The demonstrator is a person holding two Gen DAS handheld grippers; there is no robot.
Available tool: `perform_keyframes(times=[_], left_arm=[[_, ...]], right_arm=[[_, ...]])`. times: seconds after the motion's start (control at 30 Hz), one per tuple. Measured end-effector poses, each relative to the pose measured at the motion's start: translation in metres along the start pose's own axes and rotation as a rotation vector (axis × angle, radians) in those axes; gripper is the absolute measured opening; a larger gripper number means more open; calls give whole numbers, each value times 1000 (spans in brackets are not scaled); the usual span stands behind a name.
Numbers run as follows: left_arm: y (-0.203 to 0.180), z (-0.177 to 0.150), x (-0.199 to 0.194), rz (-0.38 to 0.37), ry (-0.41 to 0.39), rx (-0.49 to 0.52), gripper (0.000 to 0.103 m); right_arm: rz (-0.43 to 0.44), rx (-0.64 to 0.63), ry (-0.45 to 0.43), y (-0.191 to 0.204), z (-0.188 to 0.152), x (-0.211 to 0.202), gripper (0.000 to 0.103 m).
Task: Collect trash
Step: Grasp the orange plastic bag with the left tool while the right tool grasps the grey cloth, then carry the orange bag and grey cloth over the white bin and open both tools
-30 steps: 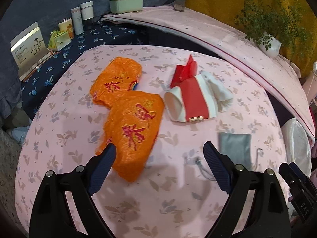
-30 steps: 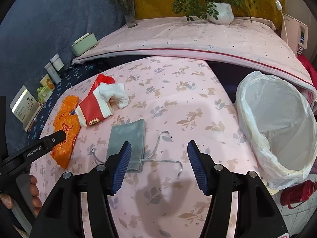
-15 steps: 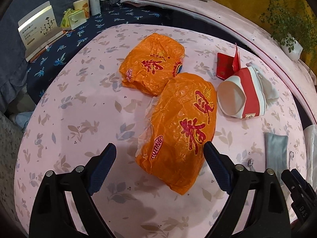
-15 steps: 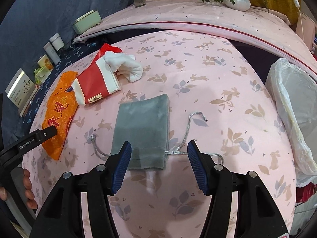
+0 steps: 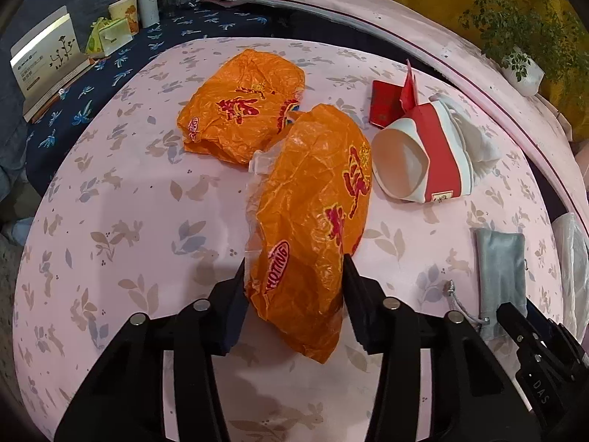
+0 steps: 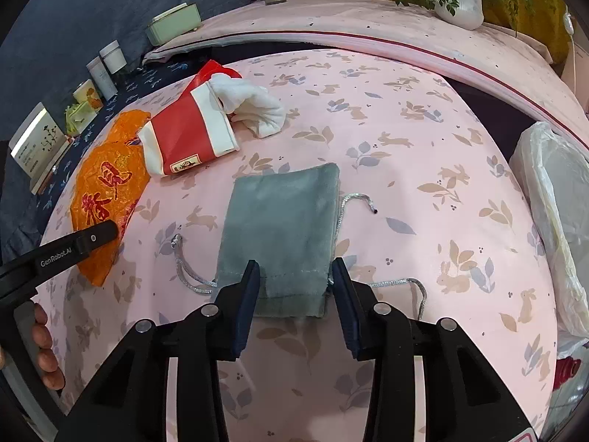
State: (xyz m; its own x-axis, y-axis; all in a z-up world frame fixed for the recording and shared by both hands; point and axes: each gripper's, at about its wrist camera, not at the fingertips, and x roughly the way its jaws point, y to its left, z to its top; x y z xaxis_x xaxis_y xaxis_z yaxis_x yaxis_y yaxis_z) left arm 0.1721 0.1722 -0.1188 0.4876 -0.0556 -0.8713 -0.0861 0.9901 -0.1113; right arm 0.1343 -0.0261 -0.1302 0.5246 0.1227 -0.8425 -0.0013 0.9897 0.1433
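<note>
**Hand-held grippers: both closing on trash, grips not yet confirmed**

L hand-held gripper (image 5: pixel 294 287): down from earlier hover, now straddling near end of nearer orange wrapper (image 5: pixel 313 221). Jaws narrowed from wide, closing; wrapper between them, pads look to press both sides of the crinkled film. Reads as clamped, though film soft, bite may be shallow.

R hand-held gripper (image 6: pixel 294 291): lower and closer than 1 s ago, over drawstring end of grey pouch (image 6: pixel 283 228). Jaws closing, pouch edge between; pads at either side, no bunching of cloth seen yet. Judged still apart, not gripping.

Other items on bench (image 6: pixel 405 147), pink rabbit-print cloth:
- 2nd orange wrapper (image 5: pixel 239 110), just behind first, touching it.
- Red/white carton (image 5: pixel 423 162), on its side, white tissue at far end.
- Silver cord (image 6: pixel 397 283), trailing from pouch, loose.

Bin w/ white liner (image 6: pixel 552 221): at bench's right edge, well apart from both targets.

Status: approach done, pick-up stage begun for 2 items at once. Nothing lifted. Risk: cord may drag or snag on lift; wrapper may slip.
</note>
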Motion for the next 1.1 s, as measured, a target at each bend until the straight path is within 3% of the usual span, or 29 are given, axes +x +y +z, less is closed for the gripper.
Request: perform_keyframes(times=[0.17, 0.33, 0.7, 1.1], left_arm=[[-13, -8, -5, -4, 11, 28, 27], [-23, -18, -18, -4, 0, 32, 24], [-68, -24, -71, -63, -78, 96, 24], [-154, -35, -100, -149, -111, 242, 24]], right_arm=[[24, -16, 5, 2, -3, -5, 15], [30, -16, -24, 0, -5, -21, 11], [41, 38, -163, -32, 5, -83, 10], [9, 117, -271, -85, 4, -133, 10]])
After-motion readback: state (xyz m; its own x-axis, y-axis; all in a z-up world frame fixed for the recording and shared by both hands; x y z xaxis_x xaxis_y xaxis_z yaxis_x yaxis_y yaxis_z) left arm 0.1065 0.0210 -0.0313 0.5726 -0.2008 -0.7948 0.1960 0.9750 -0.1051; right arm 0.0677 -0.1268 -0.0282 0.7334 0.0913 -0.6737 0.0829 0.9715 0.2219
